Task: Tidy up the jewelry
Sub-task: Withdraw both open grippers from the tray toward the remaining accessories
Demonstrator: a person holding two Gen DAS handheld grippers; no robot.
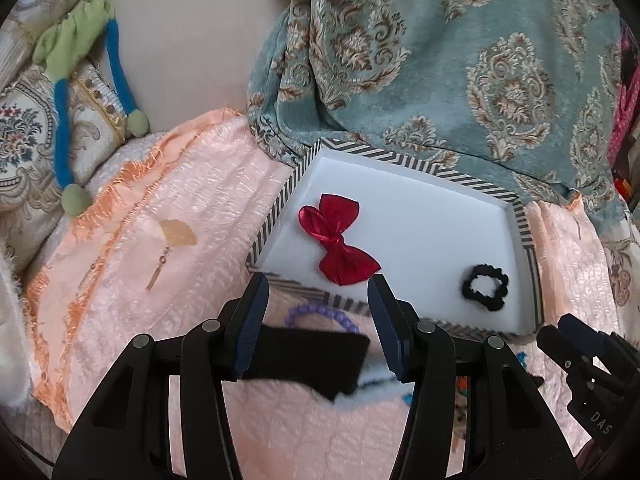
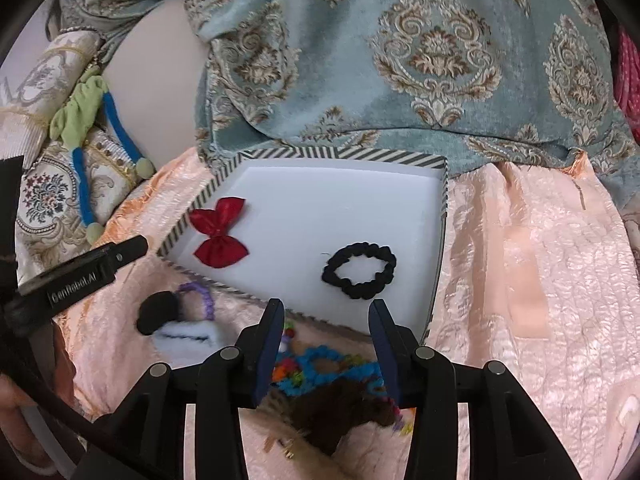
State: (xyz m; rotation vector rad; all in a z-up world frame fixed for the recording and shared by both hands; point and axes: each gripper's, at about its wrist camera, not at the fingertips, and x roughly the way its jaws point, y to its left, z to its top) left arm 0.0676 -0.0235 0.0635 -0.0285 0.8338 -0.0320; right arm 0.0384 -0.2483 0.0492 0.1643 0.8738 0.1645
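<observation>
Far left, a green and blue plush toy (image 1: 86, 92) droops over a floral cushion (image 1: 24, 140), plainly out of the work. Next to it a peach quilted bedspread (image 1: 168, 240) covers the surface, apparently a bed, and a pale fan-shaped earring (image 1: 176, 236) lies alone on it, not yet sorted. Lower down, the left claw (image 1: 318, 280) hangs with its jaws spread and nothing between the pads; under it lie a black hair band (image 1: 312, 360) and a purple bead bracelet (image 1: 320, 314), both on the bedspread just outside the box, so they look like the next things to be gathered. The striped-rimmed box (image 1: 288, 196), white inside, sits in the middle against a blue damask throw (image 1: 480, 80) that is bunched up behind it. In the box, a red satin bow (image 1: 338, 236) rests near the left wall and a black scrunchie (image 1: 486, 286) near the right front corner, well apart from each other, which suggests that each claw drops its piece on its own side. Further right, the right claw (image 2: 326, 306) also stands open and empty, poised above the near rim of the box, with the scrunchie just beyond its tips. Beneath it, a heap of bright hair ties (image 2: 320, 364) and a brown furry piece (image 2: 340, 412) waits on the bedspread. My guess is that most of the sorting is yet to come. At the far right edge a strip of pink dotted fabric (image 1: 624, 92) shows; the room beyond is hidden.
</observation>
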